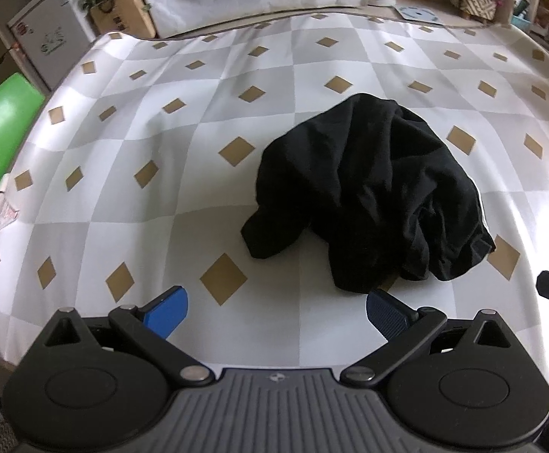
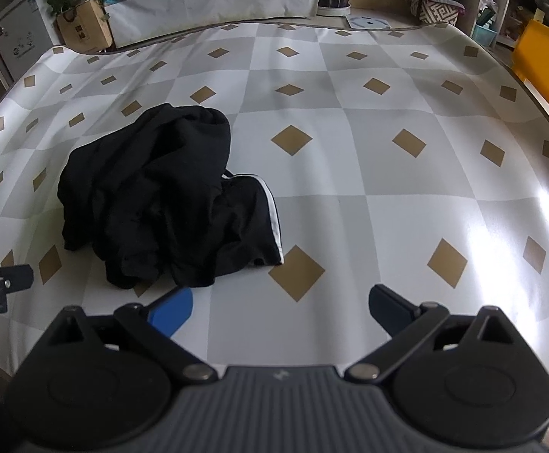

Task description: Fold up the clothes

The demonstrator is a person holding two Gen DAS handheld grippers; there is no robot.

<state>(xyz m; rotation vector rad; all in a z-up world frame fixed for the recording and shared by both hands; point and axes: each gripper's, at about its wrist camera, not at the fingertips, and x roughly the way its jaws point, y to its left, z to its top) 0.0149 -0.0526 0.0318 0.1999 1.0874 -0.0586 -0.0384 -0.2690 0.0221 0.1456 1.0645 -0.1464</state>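
Black garment (image 1: 369,196) dumped in a crumpled heap on the surface (image 1: 161,120), which wears a glossy checked cloth in white and grey with tan diamonds. Not folded at all, just bunched up, with one flap sticking out toward the near left in the left wrist view. White stripe (image 2: 272,215) running along one edge of the fabric, easy to spot from the right wrist view.

Left gripper (image 1: 276,311) spread wide, nothing between the blue pads (image 1: 168,311), hanging low over the near edge of the surface. Heap sits just ahead of it and a bit to the right, close to the right-hand pad but no clear contact.

Right gripper (image 2: 280,307) also spread wide and empty, same low spot near the front edge. Heap ahead and to the left here, just past the left-hand pad, not touching as far as can be told.

Each gripper peeking into the other's view at the side edge. Green chair (image 1: 2,128) off the left side, yellow chair (image 2: 542,64) off the right, potted plant in a cardboard box (image 2: 82,22) beyond the far edge.
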